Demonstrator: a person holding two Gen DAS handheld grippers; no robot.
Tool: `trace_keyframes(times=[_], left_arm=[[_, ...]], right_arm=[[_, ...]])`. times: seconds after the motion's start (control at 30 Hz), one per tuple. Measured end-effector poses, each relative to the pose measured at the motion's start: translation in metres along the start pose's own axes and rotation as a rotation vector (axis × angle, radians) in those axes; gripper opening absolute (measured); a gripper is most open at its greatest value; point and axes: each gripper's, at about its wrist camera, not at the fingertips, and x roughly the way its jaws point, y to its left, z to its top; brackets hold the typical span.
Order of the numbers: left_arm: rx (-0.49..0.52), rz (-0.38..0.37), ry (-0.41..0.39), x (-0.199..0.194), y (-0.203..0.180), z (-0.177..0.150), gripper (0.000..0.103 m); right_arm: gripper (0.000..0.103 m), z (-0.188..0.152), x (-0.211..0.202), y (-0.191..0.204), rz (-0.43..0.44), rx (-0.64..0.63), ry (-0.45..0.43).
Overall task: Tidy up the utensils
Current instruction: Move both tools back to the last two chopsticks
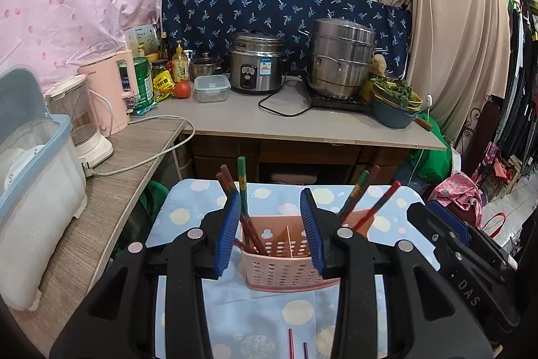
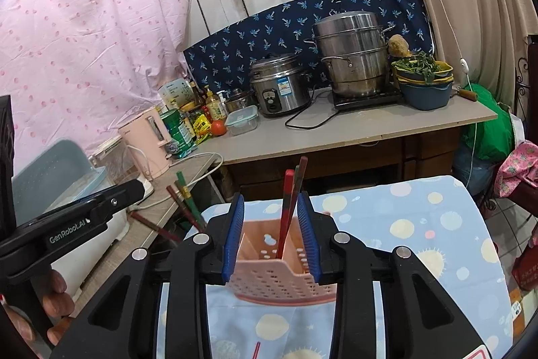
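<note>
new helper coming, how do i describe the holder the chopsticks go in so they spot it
Find the small table with the blue dotted cloth. On it stands the pink holder, a perforated plastic basket split into compartments, with chopsticks sticking up; nothing else there is pink with holes.

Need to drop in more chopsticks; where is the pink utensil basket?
The pink utensil basket stands on the blue dotted cloth, centre of both wrist views, straight ahead of each open gripper.

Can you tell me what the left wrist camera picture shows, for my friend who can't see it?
The left tool is open in front of a pink basket on a blue spotted cloth. Red and green chopsticks stand in the basket's side sections, and two more chopsticks lie on the cloth nearer the camera. Behind is a counter with a rice cooker.
</note>
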Motion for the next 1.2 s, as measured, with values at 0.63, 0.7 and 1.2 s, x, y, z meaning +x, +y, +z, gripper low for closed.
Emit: trace_keyframes(times=[0.63,0.7,1.2], left_arm=[[0.031,0.024,0.013,-0.038,-0.007,-0.047,0.035],[0.032,0.024,0.020,-0.040,-0.008,-0.053,0.035],[0.034,0.040,0.095,-0.049,0.000,-0.107,0.035]], right_arm=[[0.035,-0.056,-0.044,0.014,0.007,-0.026,0.065],[0.035,-0.064,-0.047,0.016,0.004,-0.034,0.078],[0.035,-0.125,-0.065,0.025,0.014,-0.052,0.195]])
